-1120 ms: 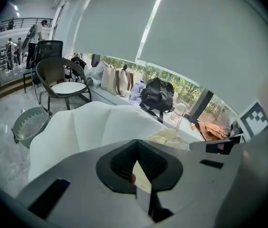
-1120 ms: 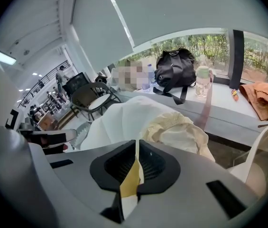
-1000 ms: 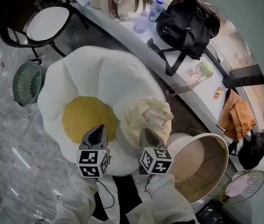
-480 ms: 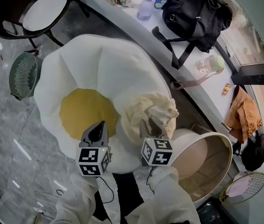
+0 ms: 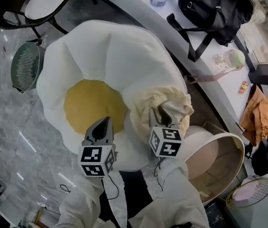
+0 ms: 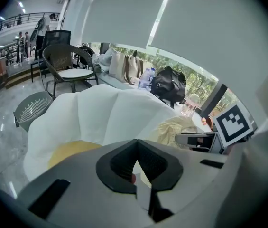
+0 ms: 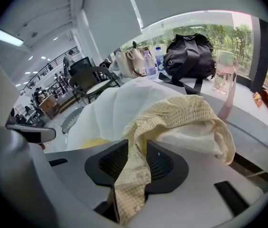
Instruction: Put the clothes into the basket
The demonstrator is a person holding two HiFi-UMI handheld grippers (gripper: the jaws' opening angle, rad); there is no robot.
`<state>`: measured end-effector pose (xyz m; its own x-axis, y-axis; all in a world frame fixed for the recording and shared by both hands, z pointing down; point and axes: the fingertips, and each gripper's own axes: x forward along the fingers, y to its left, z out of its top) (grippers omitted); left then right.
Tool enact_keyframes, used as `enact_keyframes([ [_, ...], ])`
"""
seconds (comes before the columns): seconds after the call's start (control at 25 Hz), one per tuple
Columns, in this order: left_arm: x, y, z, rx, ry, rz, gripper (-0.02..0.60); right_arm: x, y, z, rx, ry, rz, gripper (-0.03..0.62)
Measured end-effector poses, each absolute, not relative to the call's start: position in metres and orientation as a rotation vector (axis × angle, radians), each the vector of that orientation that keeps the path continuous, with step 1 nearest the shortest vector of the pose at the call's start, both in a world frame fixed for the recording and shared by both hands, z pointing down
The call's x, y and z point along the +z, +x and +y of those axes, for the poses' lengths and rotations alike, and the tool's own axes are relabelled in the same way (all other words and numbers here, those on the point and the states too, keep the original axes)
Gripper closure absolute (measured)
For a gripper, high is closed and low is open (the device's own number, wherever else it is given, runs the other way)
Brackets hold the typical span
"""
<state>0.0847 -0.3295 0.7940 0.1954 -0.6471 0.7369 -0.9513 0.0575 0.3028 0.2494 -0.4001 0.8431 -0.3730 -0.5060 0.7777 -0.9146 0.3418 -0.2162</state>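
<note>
While the right gripper's (image 7: 140,161) jaws, just widened halfway, straddle the cream checked garment (image 7: 190,115), bite deep; the left gripper's (image 6: 136,167) jaws are closed, empty.

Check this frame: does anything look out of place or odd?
Nothing is spilled or broken. The pale yellow garment lies crumpled on the egg-shaped cushion, not in the basket beside it. A fold of it sits between the right gripper jaws, which have just been opening.
</note>
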Motion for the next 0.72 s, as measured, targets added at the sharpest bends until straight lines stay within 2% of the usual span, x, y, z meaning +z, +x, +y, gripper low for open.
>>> enact_keyframes([
  [0.36,0.791,0.066,-0.322,0.468,1.629,-1.578,0.577,0.85,0.244,-0.405,0.829,1.183,-2.023,0.477],
  [0.48,0.788,0.061,-0.32,0.463,1.627,-1.595,0.577,0.853,0.244,-0.406,0.805,1.175,-2.014,0.52],
  [0.72,0.787,0.051,-0.307,0.461,1.598,-1.62,0.577,0.85,0.244,-0.401,0.792,1.177,-2.01,0.55],
])
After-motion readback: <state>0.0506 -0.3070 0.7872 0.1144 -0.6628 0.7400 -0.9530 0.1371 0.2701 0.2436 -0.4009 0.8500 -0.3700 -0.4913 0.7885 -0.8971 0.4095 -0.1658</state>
